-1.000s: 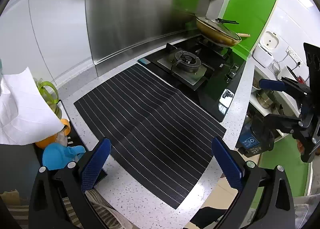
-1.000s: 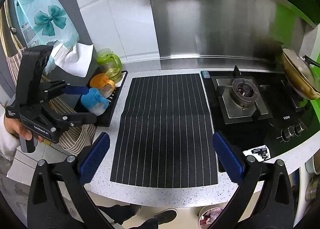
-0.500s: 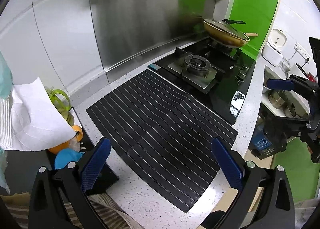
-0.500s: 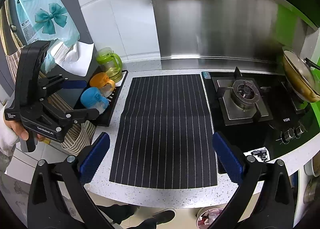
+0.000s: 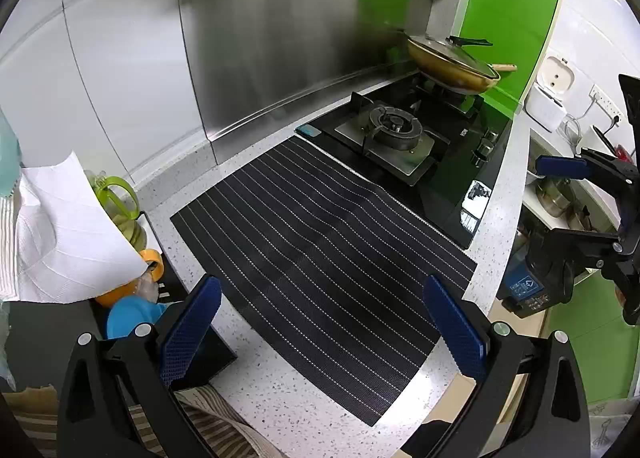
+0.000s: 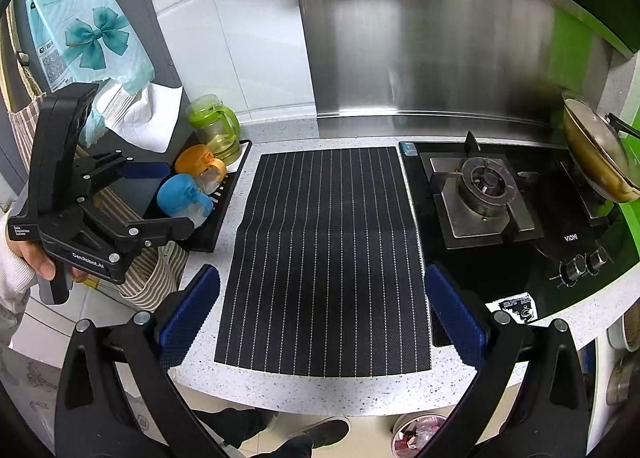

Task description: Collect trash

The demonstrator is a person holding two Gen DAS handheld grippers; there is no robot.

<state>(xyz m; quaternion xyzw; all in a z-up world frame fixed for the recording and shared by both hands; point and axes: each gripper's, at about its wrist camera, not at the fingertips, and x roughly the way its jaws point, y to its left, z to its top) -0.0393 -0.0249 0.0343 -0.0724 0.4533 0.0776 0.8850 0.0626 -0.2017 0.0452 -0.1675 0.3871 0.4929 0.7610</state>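
My left gripper is open and empty, held above the near edge of a black striped mat on the speckled counter. My right gripper is open and empty above the same mat. The left gripper also shows in the right wrist view, open at the counter's left end. The right gripper shows in the left wrist view, open, off the counter's right end. No loose trash shows on the mat. A bin with scraps stands on the floor below the counter edge.
A black tray at the left holds a green jug and orange and blue cups. A gas hob with a lidded pan lies to the right. A white paper towel hangs at the left.
The left gripper has drawn back and turned slightly, so the mat and hob sit further right and higher in its view. The right gripper has barely moved. Both stay open.
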